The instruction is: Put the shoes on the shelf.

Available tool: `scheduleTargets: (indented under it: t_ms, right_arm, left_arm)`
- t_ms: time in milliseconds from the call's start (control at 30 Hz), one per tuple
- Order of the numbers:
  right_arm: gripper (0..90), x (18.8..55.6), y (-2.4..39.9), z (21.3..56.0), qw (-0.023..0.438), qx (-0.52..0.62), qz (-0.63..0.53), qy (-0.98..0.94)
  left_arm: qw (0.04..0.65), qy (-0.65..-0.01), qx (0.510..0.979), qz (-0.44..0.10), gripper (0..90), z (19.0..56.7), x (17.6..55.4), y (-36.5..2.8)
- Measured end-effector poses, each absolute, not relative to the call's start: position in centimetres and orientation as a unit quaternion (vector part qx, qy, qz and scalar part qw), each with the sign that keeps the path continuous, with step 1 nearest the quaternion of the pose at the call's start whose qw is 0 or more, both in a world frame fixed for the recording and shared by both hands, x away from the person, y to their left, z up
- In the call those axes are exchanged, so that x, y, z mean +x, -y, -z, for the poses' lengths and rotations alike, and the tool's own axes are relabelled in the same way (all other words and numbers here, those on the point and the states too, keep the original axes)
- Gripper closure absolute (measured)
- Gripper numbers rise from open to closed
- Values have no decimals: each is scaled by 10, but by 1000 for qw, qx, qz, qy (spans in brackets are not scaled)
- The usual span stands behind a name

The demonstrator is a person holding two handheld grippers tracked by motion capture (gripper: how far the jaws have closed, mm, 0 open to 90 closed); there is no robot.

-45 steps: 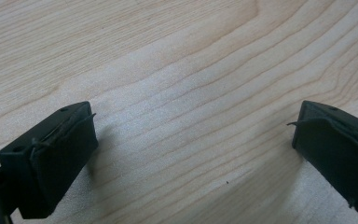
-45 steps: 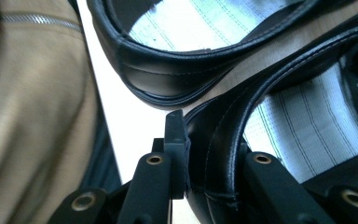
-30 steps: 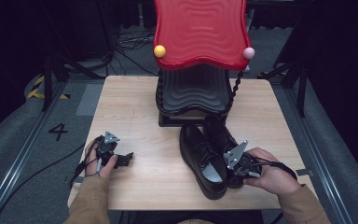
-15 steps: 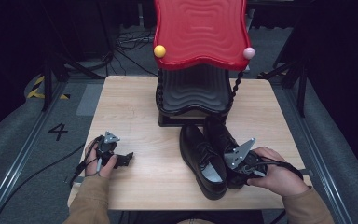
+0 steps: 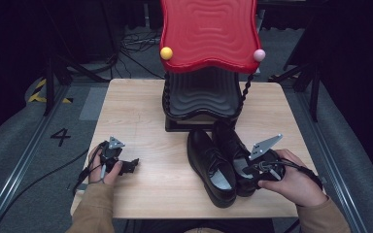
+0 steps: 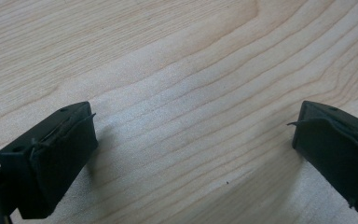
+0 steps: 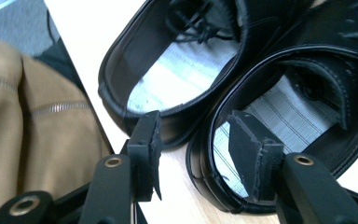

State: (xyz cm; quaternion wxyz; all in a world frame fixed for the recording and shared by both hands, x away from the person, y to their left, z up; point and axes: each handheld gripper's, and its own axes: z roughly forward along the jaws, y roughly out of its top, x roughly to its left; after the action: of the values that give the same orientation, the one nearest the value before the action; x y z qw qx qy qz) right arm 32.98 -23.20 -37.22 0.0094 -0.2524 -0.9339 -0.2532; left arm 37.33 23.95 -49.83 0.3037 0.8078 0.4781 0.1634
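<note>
at the near edge of the pale wooden table (image 5: pixel 141 194) the two tan sleeves (image 5: pixel 94 211) of the person come in from below; the right gripper (image 5: pixel 252 171), held in the right hand (image 5: pixel 294 182), is at the heel end of the pair of black leather lace-up shoes (image 5: pixel 212 167); its jaws have just been opening and now they stand apart; in the right gripper view one jaw is outside the heel wall of the nearer shoe (image 7: pixel 279 93) and the other jaw is inside over the striped grey insole (image 7: pixel 298 112), so the heel wall is between them, but the pads do not press on it; the second shoe (image 7: pixel 168 60) lies just beside, the two shoes are touching along their sides, both upright on their soles with the openings up and the toes pointing away from the person.

the left gripper (image 5: pixel 128 166) rests low on the table at the left, well apart from the shoes; in the left gripper view its jaws are wide apart with only bare wood grain between them.

farther back, at the middle of the table, stands the black ribbed stand (image 5: pixel 201 99), just behind the toes of the shoes; above it is the red wavy plastic panel (image 5: pixel 209 31), with a yellow ball (image 5: pixel 166 53) at its left lower corner and a pink ball (image 5: pixel 259 55) at its right one; beyond the table the grey floor (image 5: pixel 24 145) is dark, with black cables (image 5: pixel 131 43).
</note>
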Motion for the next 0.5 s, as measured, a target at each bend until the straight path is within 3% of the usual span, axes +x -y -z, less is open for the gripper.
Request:
scheduleTargets:
  t_ms: [500]
  right_arm:
    - [448, 342, 212, 390, 57, -445, 263, 854]
  left_arm:
    - [303, -479, 808, -163, 1, 498, 373, -239]
